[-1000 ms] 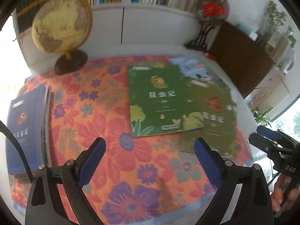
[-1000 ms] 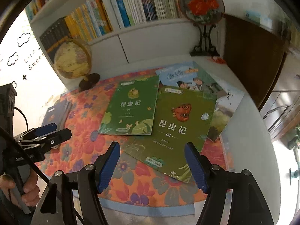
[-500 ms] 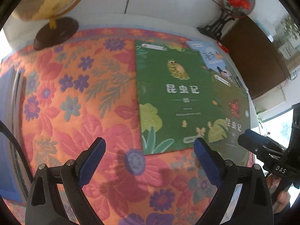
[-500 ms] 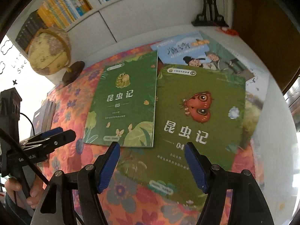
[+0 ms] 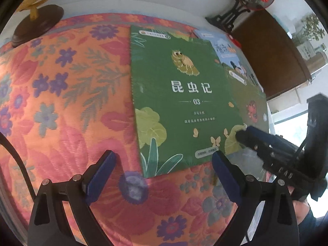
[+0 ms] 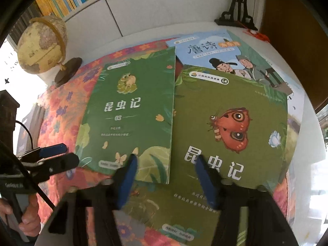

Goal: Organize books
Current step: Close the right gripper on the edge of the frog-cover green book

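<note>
Both sets of jaws gape wide and hold nothing: the left gripper (image 5: 162, 168) hangs over the near edge of the green book 03 (image 5: 180, 94), the right gripper (image 6: 166, 168) over the butterfly book 04 (image 6: 229, 135) that 03 overlaps on the flowered bench cloth (image 5: 61, 94). The approach step is in hand; next comes pinching an edge of 03.

The cloth (image 5: 61, 102) was quilted fabric, matt and flowered — the books' (image 5: 184, 94) paper covers were smooth, faintly glossy. The globe's base (image 6: 68, 71) looked like dark polished wood.
</note>
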### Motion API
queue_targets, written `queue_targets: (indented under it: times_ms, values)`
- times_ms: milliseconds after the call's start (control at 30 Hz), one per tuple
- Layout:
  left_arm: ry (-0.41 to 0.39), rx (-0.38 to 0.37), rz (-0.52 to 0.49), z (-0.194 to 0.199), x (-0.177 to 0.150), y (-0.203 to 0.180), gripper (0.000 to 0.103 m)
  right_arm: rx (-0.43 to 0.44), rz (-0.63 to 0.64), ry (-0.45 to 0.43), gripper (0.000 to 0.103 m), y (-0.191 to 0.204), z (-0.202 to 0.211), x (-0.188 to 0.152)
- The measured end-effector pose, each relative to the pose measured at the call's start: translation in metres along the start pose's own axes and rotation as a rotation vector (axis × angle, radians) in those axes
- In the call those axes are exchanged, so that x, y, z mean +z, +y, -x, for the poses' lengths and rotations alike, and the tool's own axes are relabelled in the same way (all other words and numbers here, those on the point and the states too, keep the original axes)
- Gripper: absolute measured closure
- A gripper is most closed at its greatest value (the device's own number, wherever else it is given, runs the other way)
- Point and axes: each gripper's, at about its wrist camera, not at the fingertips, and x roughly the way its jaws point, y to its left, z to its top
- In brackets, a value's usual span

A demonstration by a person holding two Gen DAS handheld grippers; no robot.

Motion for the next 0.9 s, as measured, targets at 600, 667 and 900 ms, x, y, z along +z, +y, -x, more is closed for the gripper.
queue_targets:
  times_ms: [600,667,900]
  values:
    - [-0.011,-0.114,-0.027,0.001,0.000,-0.009,0.008,0.135,-0.033,0.005,0.059,0.006,-0.005,0.003]
    - [-0.034,-0.144,-0.041,0.008,-0.001,-0.011,0.008,0.136,-0.026,0.002,0.059,0.005,-0.004,0.002]
    - [-0.119,-0.415,0.002,0.040,0.005,-0.004,0.008,0.281,-0.145,-0.001,0.059,-0.027,-0.003,0.001]
